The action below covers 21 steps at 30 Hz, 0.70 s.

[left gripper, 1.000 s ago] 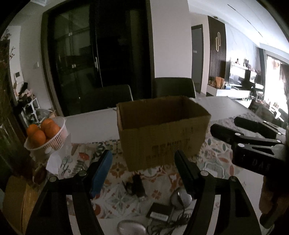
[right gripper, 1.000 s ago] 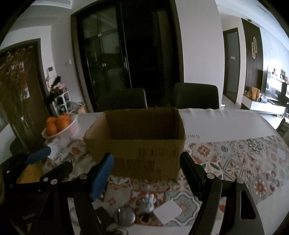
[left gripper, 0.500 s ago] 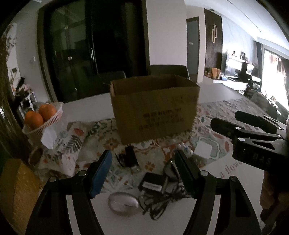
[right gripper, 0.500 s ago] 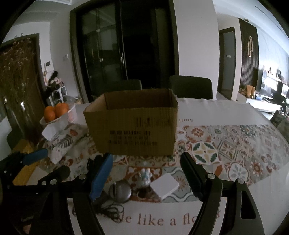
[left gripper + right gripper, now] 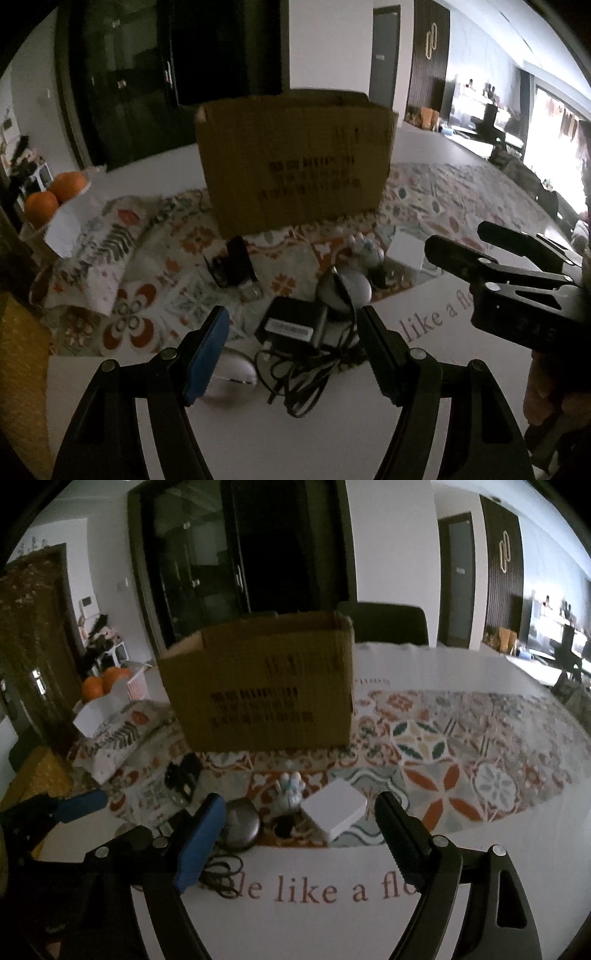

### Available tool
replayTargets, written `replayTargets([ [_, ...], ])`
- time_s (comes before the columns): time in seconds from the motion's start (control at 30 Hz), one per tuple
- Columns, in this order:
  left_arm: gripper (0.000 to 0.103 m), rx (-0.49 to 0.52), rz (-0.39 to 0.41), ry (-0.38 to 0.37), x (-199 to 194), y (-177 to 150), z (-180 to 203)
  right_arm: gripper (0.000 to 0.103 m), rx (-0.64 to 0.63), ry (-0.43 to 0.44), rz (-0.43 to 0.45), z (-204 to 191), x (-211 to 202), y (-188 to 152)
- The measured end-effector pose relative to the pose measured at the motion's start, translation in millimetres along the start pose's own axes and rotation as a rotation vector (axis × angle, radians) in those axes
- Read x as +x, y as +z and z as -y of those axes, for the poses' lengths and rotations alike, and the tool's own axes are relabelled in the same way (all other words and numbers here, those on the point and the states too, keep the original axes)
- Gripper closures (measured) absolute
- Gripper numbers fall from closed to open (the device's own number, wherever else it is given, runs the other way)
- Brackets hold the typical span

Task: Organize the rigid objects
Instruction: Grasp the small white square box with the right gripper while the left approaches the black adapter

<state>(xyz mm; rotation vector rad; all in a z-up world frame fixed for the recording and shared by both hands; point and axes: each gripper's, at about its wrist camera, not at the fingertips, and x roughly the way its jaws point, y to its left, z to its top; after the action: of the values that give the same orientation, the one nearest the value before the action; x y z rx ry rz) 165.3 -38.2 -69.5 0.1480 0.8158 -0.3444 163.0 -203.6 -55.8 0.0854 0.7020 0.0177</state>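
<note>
An open cardboard box (image 5: 295,162) (image 5: 266,690) stands on the patterned cloth. In front of it lie a black power adapter (image 5: 291,325) with a tangled cable (image 5: 306,373), a white mouse (image 5: 232,373), a round grey gadget (image 5: 345,290) (image 5: 240,823), a small black device (image 5: 236,266) (image 5: 183,775), a white figurine (image 5: 290,788) and a white square box (image 5: 336,808) (image 5: 408,251). My left gripper (image 5: 293,354) is open and empty just above the adapter and cable. My right gripper (image 5: 299,845) is open and empty, short of the white box.
A basket of oranges (image 5: 53,195) (image 5: 107,683) and a floral tissue pack (image 5: 118,734) sit at the left. Dark chairs (image 5: 384,624) stand behind the table. The near white tablecloth (image 5: 314,923) carries printed letters.
Both grippers have dropped lower and pulled back toward the near table edge; the box now looks higher and the small objects lie between the open fingers.
</note>
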Motion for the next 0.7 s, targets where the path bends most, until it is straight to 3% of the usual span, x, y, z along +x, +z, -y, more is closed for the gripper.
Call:
replayTargets([
  [0.33, 0.032, 0.026, -0.127, -0.047, 40.6, -3.7, -1.5, 0.019, 0.017, -0.02, -0.082, 7.8, 28.8, -12.9],
  [0.7, 0.033, 0.066, -0.211, -0.029, 69.4, 1.2, -1.6, 0.019, 0.02, -0.042, -0.15, 20.6, 65.2, -14.9],
])
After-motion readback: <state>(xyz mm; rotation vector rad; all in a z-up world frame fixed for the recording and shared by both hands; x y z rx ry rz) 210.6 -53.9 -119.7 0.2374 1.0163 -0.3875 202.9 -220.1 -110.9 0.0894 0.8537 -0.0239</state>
